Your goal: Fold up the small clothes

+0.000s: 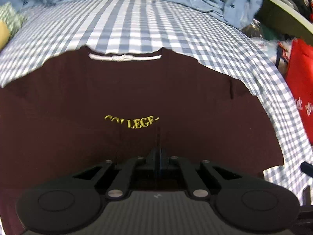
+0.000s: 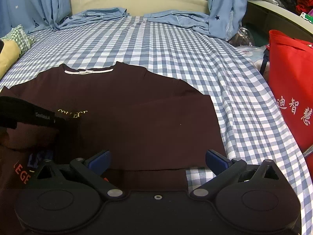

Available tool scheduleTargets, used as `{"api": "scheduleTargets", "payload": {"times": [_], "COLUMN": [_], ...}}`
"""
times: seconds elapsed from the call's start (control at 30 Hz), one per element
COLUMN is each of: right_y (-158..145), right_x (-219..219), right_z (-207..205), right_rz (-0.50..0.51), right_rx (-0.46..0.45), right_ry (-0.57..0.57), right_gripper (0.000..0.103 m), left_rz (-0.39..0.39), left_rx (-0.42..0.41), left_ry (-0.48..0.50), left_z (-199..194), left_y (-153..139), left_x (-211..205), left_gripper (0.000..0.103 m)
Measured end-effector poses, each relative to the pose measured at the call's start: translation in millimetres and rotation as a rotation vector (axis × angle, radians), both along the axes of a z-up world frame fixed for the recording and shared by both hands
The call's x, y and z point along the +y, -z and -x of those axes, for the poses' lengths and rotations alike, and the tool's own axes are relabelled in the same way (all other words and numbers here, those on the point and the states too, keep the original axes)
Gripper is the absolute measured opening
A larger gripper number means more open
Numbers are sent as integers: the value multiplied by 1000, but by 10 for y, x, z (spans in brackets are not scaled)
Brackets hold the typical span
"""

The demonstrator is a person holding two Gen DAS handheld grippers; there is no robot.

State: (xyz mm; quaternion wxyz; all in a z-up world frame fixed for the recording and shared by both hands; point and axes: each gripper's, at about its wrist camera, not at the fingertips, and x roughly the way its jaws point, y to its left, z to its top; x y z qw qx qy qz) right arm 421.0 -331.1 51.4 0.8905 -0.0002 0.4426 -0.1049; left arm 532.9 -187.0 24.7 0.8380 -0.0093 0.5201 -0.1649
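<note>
Blue-white checked bedsheet [image 2: 176, 45] carries the dark maroon cotton T-shirt [image 2: 127, 105], spread flat, collar far, ready for folding. Left gripper [image 1: 159, 137] pinched closed on its hem fabric, seemingly; right gripper [image 2: 157, 159] spread wide, empty, over the hem edge.

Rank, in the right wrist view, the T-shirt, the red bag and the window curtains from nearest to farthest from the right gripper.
1. T-shirt: directly ahead of the right gripper, between its open fingers.
2. Red bag: off to the right, beside the bed.
3. Curtains: farthest, at the window.
</note>
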Motion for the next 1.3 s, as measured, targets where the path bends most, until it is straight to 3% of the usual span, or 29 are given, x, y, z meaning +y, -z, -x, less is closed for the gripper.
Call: {"api": "scheduleTargets", "payload": {"times": [0.03,0.07,0.13,0.17,0.37,0.57,0.63,0.67,0.7,0.83,0.93,0.97,1.0,1.1,1.3], "right_y": [3,8,21,25,92,213,255,284,318,484,586,607,622,622,579], "right_x": [14,32,77,113,440,866,978,1034,1086,1296,1415,1447,1475,1539,1585], "right_z": [-10,-23,-48,-67,-202,-374,-433,-463,-488,-547,-543,-530,-512,-471,-390], "right_rz": [-2,-4,-6,-7,-13,-3,0,8,13,37,68,72,73,83,80], "right_rx": [1,2,6,6,-4,-44,-47,-43,-32,13,44,52,59,65,61], "right_ry": [1,2,2,1,-29,-69,-76,-78,-82,-91,-85,-81,-78,-81,-62], "right_gripper": [102,102,102,102,102,102,102,102,102,102,102,102,102,102,102], "left_rz": [-1,-8,-36,-46,-123,-194,-190,-172,-138,-44,-4,10,30,27,34], "left_rx": [3,-2,-35,-48,-101,-71,-41,-18,8,52,82,90,95,83,107], "left_ry": [-8,-19,-59,-78,-232,-468,-512,-522,-532,-532,-488,-472,-456,-457,-485], "left_z": [1,-11,5,12,-70,-193,-224,-239,-242,-229,-230,-205,-218,-172,-192], "left_y": [-11,-26,-91,-132,-361,-219,-114,-69,-15,125,233,258,276,276,373], "left_x": [61,106,242,320,1127,2361,2678,2807,2951,3237,3294,3272,3286,3250,3304], "left_gripper": [24,47,73,78,95,95,92,85,80,73,48,30,24,14,15]}}
